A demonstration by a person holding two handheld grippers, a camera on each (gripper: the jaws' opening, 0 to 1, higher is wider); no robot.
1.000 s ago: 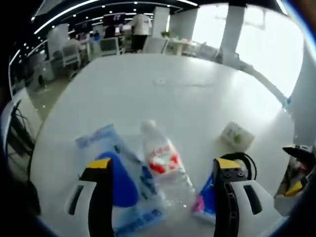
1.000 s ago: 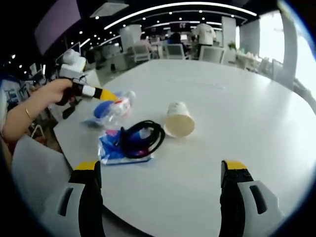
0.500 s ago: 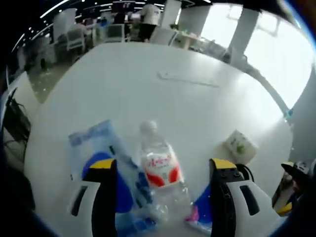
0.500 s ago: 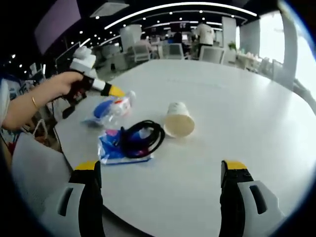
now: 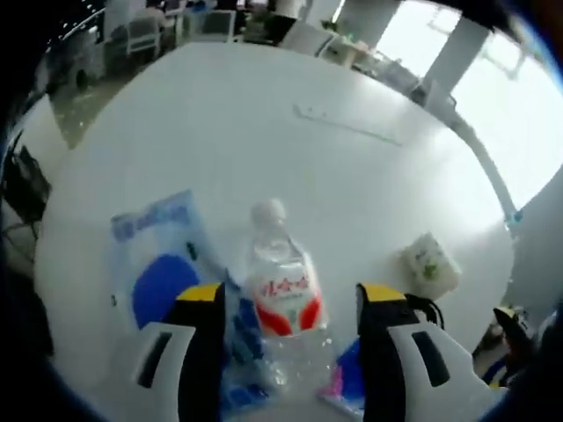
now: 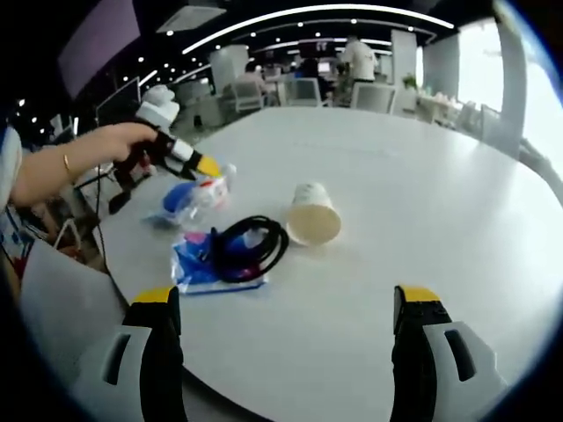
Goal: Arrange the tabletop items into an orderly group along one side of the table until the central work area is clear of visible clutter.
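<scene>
The table [image 6: 422,220] was white and smooth, with a soft shine from the lights. The bottle [image 5: 283,303] was clear plastic, shiny and a bit crinkly, with a white plastic cap and a glossy red and white label. The bag [image 5: 163,264] beside it was thin, see-through plastic with a blue print, and it looked slick. The cup [image 6: 310,216] looked like matt paper, pale and plain. The cable [image 6: 248,246] was black and looked like smooth rubber. It lay on a shiny blue and pink plastic packet [image 6: 198,264].
</scene>
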